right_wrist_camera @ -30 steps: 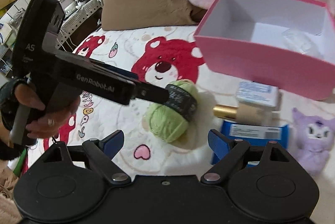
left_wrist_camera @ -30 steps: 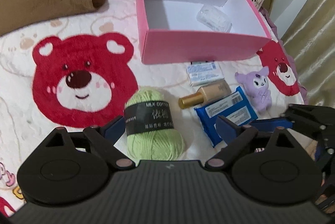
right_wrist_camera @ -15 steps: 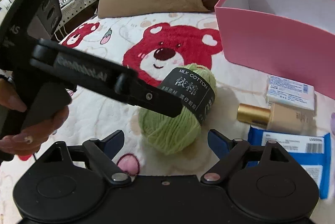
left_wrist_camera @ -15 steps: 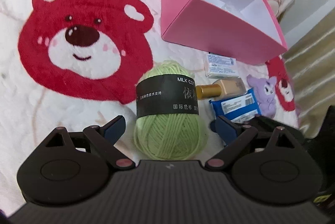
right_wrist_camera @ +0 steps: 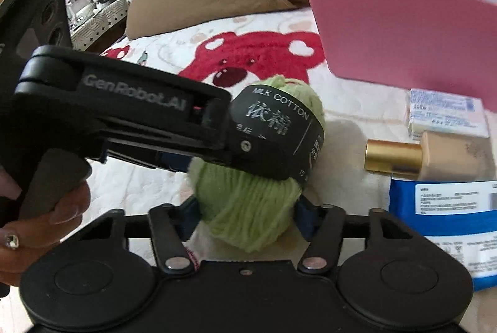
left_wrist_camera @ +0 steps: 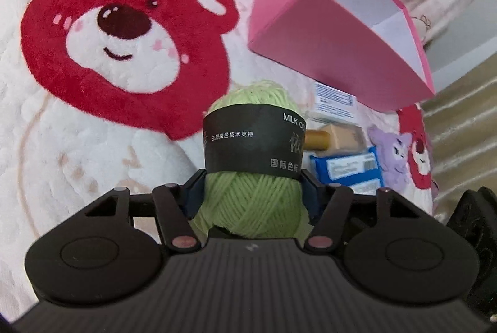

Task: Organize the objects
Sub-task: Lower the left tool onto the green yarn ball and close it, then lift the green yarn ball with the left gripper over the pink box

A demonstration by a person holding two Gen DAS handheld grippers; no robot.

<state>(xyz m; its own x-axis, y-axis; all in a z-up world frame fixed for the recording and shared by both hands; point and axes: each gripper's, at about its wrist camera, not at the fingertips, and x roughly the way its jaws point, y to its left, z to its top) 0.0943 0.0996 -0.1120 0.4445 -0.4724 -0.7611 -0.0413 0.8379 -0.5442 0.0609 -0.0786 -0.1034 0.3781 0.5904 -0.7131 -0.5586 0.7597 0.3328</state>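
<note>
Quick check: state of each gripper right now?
Left gripper: shut on the green yarn ball.
Right gripper: closed against the same yarn ball's sides.

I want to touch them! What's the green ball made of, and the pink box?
The green ball looks like soft, matte yarn: you can see wound strands, and its dark band, which looks like paper, reads "MILK COTTON". The pink box looks like stiff, smooth cardboard: flat thin walls, sharp folded corners, white inside. Both tongs, left and right, are squeezing the yarn.
</note>
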